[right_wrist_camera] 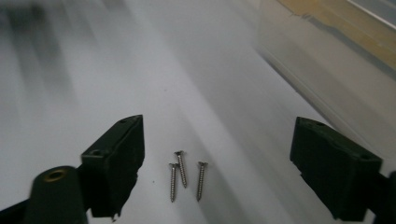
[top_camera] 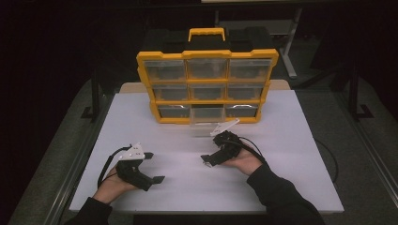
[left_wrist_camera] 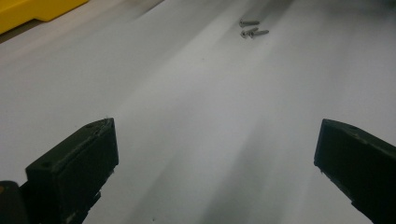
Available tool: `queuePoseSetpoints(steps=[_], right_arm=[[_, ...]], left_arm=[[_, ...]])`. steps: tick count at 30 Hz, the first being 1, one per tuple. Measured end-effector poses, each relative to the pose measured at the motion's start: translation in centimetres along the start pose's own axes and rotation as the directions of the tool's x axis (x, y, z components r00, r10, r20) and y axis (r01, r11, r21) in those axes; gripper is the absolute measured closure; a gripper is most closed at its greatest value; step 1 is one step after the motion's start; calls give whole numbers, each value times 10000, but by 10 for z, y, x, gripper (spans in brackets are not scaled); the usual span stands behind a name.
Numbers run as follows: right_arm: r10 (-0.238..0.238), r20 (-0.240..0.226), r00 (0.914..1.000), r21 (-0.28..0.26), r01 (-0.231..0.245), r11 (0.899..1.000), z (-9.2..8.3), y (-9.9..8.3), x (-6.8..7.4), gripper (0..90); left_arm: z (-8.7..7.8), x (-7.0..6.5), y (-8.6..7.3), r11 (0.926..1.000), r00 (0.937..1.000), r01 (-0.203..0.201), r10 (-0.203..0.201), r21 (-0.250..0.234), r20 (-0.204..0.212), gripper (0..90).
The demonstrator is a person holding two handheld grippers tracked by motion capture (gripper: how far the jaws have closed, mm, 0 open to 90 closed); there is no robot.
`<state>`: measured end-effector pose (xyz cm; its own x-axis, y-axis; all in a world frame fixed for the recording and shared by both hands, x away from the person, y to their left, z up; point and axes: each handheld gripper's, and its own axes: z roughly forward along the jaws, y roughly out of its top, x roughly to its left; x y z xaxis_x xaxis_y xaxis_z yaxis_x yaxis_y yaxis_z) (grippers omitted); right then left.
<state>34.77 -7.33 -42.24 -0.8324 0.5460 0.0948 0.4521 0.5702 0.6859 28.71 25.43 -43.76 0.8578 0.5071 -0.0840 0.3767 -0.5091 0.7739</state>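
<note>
On white table [top_camera: 291, 154], right gripper [right_wrist_camera: 217, 158] spread around three screws [right_wrist_camera: 186, 175], left gripper [left_wrist_camera: 215, 154] spread, empty.

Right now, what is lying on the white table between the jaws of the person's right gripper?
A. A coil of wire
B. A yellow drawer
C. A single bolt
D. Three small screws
D: the right gripper view shows three small screws lying side by side on the white table, in the gap between the open jaws of the right gripper, with neither jaw touching them.
</note>
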Motion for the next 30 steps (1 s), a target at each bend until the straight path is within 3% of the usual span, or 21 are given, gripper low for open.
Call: queuePoseSetpoints(steps=[10,11,13,15,30], right_arm=[[4,-66,10000,378,-1,9993,2,-1,0,374],[-15,-120,9999,469,21,9989,3,-1,0,448],[-55,-102,9999,481,60,9988,3,-1,1,448],[-56,-197,9998,575,67,9983,3,-2,1,533],[-189,-402,9990,1342,241,9907,16,-5,2,744]], left_arm=[[1,0,0,10000,10000,-17,17,14,17,0],[1,0,0,10000,10000,-27,27,24,23,0],[1,0,0,10000,10000,-27,27,24,23,0],[0,0,0,10000,10000,-60,60,53,19,0],[0,0,0,10000,10000,-16,16,3,33,0]])
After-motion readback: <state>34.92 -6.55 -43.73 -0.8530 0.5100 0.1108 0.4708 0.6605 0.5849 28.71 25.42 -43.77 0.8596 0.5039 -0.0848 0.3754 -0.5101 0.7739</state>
